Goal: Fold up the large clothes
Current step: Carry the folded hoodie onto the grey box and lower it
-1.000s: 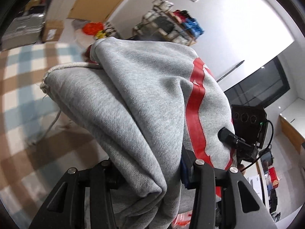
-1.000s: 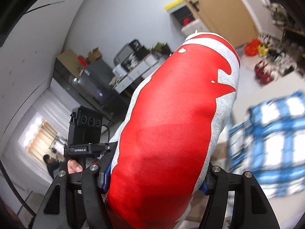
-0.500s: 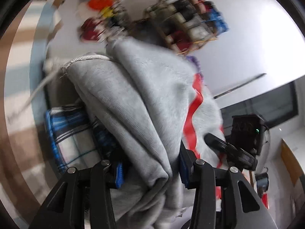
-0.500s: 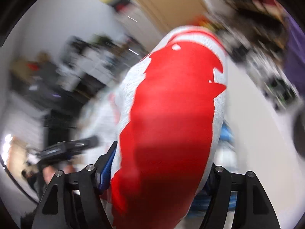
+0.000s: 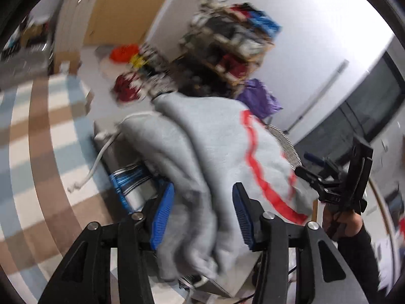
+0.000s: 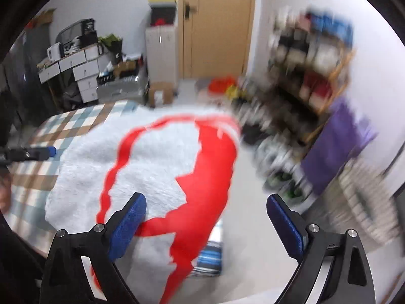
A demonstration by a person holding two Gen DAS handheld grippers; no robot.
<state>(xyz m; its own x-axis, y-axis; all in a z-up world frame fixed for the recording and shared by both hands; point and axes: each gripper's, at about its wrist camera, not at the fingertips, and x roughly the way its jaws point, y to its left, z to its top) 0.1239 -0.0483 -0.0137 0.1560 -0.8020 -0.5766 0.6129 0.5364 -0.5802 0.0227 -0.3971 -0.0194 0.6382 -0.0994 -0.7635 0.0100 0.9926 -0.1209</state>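
A folded grey fleece sweatshirt with a red print (image 6: 141,167) is set down on a blue plaid stack (image 6: 210,258); both tongs, left (image 5: 202,217) and right (image 6: 205,225), are being spread. Released unevenly, the folds could be undone.

shelf rack (image 6: 314,58) blurred, sweatshirt (image 6: 152,177) edge cropped

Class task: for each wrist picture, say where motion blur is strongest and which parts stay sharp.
Left wrist view: the shelf rack smears most, the grey hoodie is soft, and the gripper's fingers stay crisp. Right wrist view: the right-hand shelving streaks; the door and drawers stay sharp.
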